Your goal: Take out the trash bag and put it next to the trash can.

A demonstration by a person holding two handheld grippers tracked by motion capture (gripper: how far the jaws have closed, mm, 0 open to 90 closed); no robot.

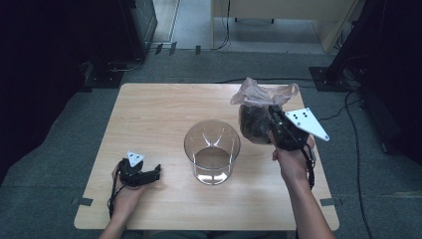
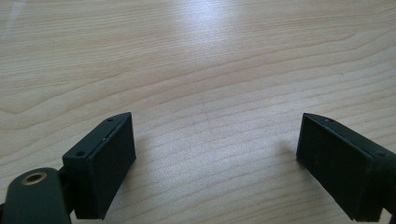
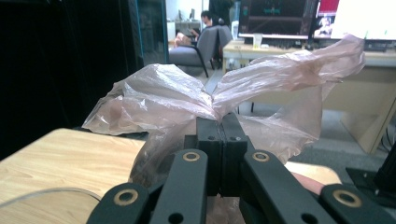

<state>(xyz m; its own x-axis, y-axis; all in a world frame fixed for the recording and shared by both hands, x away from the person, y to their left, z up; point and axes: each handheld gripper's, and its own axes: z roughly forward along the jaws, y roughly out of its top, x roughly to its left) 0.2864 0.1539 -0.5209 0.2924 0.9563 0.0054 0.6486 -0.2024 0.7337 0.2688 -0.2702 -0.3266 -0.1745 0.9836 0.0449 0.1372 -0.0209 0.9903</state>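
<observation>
A light wooden tabletop (image 1: 159, 114) was seen from above, with a clear round plastic container (image 1: 212, 151) standing upright near its middle. To the right of the container and just beside its rim, a thin translucent plastic bag (image 1: 259, 107) with dark contents was held off the tabletop by the right claw (image 1: 275, 115), which was gripped by the person's right hand (image 1: 291, 162). In the right gripper view the bag (image 3: 196, 100) was shown pinched at its gathered neck between jaws closed fully together, the loose plastic flaring out to both sides above them. The dark contents could not be identified. At the near left of the tabletop the left claw (image 1: 155, 173) was held low by the left hand (image 1: 124, 191), well apart from the container and pointed to the right. In the left gripper view its jaws were spread wide, with nothing between them but the bare wood grain of the tabletop (image 2: 210, 84)
</observation>
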